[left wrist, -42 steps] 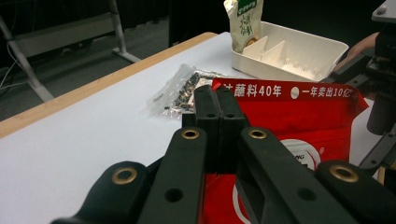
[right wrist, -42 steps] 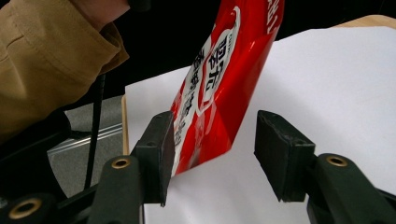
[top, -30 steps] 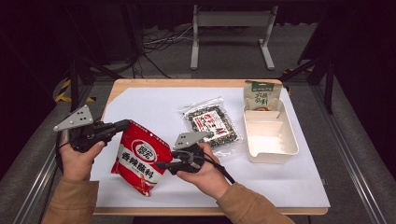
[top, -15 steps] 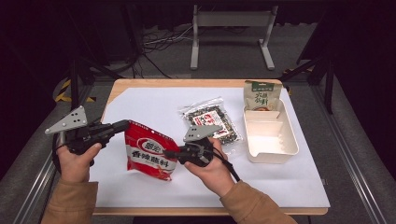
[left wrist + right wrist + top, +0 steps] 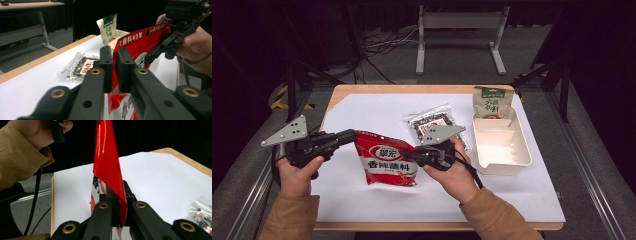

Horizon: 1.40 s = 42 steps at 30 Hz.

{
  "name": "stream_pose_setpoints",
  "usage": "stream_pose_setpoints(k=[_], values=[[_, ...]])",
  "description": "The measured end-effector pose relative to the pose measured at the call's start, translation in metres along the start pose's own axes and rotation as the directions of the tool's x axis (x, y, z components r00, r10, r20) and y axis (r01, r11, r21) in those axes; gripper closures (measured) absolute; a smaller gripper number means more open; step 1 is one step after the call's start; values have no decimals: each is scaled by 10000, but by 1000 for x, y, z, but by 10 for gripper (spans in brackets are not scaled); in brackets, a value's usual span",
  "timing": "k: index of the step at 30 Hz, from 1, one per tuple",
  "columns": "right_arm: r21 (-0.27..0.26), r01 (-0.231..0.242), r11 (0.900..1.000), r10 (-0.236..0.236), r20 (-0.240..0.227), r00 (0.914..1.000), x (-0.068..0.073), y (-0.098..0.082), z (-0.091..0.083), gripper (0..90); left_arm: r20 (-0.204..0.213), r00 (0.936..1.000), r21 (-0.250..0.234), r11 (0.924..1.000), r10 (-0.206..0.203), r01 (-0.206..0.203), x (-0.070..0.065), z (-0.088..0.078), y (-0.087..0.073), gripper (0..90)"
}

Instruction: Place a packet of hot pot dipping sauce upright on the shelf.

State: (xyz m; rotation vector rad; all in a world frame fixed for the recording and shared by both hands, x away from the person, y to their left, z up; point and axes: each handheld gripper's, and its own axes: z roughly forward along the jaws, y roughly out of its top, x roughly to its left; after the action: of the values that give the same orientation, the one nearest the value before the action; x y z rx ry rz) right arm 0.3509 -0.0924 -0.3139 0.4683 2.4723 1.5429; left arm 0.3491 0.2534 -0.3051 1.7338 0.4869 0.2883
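Both tongs pinch the red pouch (image 5: 386,166) by opposite edges: left tongs (image 5: 351,135), right tongs (image 5: 408,154) (lifted off the bench (image 5: 362,107)); white tray (image 5: 502,167) nearby.

**Black tools, tan sleeves**

The left tool (image 5: 346,136) and right tool (image 5: 408,154) are matte black, each with two flat-faced jaws on linked bars pinned with brass-coloured rivets. A grey three-cornered plate with small holes tops each one. A black cable trails from each. The person wears tan, mustard-coloured sleeves (image 5: 497,216).
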Motion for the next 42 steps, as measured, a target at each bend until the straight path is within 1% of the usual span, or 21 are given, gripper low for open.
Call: stream_pose_setpoints(k=[2, 4, 6, 7, 9, 10, 11, 14, 16, 19, 22, 23, 27, 29, 32, 34, 35, 36, 38, 39, 42], values=[[75, 86, 9999, -86, -10, 10000, -1, 1, -5, 895, 38, 10000, -116, 9999, -39, 39, 0, 1, -1, 763], [184, 221, 9996, -222, 44, 9997, -3, 3, -11, 895, 22, 9999, -196, 9998, -104, 104, -1, 3, -1, 682], [212, 240, 9995, -241, 68, 9997, -4, 3, -13, 895, 33, 10000, -254, 9997, -63, 64, -1, 4, -1, 620], [294, 358, 9989, -364, 182, 9992, -8, 4, -21, 895, 60, 10000, -221, 9997, -56, 57, -1, 6, -1, 600], [338, 392, 9987, -400, 232, 9989, -9, 5, -24, 895, 0, 10000, -214, 9998, -33, 33, -2, 7, -3, 556], [400, 463, 9981, -475, 310, 9984, -11, 5, -27, 895, -68, 10000, -229, 9997, -29, 28, -1, 8, -3, 556], [486, 479, 9977, -498, 379, 9980, -13, 6, -32, 895, -94, 10000, -221, 9998, -33, 31, 0, 8, -4, 533], [640, 498, 9967, -531, 520, 9972, -19, 6, -41, 895, -275, 9996, -202, 9998, -66, 60, 1, 9, -7, 503], [736, 533, 9959, -580, 631, 9963, -24, 6, -50, 895, -370, 9993, -136, 9998, -113, 109, 4, 10, -10, 482], [716, 545, 9959, -591, 632, 9963, -28, 7, -58, 895, -588, 9982, 49, 9999, -144, 147, 7, 11, -15, 460], [662, 617, 9959, -660, 659, 9956, -32, 8, -67, 895, -718, 9972, 187, 9995, -233, 247, 10, 14, -20, 445], [660, 663, 9956, -708, 685, 9951, -34, 9, -71, 895, -799, 9967, 264, 9995, -171, 193, 12, 15, -23, 435], [616, 783, 9950, -832, 806, 9933, -41, 11, -83, 895, -1362, 9906, 640, 9977, -127, 216, 22, 17, -36, 402], [598, 852, 9946, -905, 917, 9917, -43, 12, -89, 895, -1536, 9881, 845, 9961, -108, 240, 26, 18, -41, 400], [545, 931, 9942, -987, 1104, 9890, -49, 14, -99, 895, -1651, 9859, 790, 9961, -265, 400, 32, 20, -49, 403], [484, 933, 9945, -985, 1179, 9881, -53, 15, -105, 895, -1732, 9841, 859, 9948, -393, 548, 35, 21, -53, 403], [461, 958, 9943, -1007, 1209, 9875, -55, 15, -108, 895, -1764, 9827, 872, 9935, -567, 730, 36, 22, -56, 401], [415, 974, 9944, -1019, 1247, 9869, -58, 15, -112, 895, -1794, 9822, 930, 9930, -556, 732, 38, 22, -57, 399], [380, 1042, 9938, -1084, 1345, 9850, -61, 16, -117, 895, -1864, 9805, 896, 9927, -629, 807, 39, 23, -59, 381], [381, 1091, 9933, -1134, 1389, 9838, -63, 17, -121, 896, -1861, 9794, 924, 9910, -786, 971, 39, 23, -61, 373], [415, 1187, 9921, -1237, 1566, 9799, -68, 20, -129, 895, -1917, 9777, 1128, 9877, -852, 1082, 41, 25, -64, 348]])
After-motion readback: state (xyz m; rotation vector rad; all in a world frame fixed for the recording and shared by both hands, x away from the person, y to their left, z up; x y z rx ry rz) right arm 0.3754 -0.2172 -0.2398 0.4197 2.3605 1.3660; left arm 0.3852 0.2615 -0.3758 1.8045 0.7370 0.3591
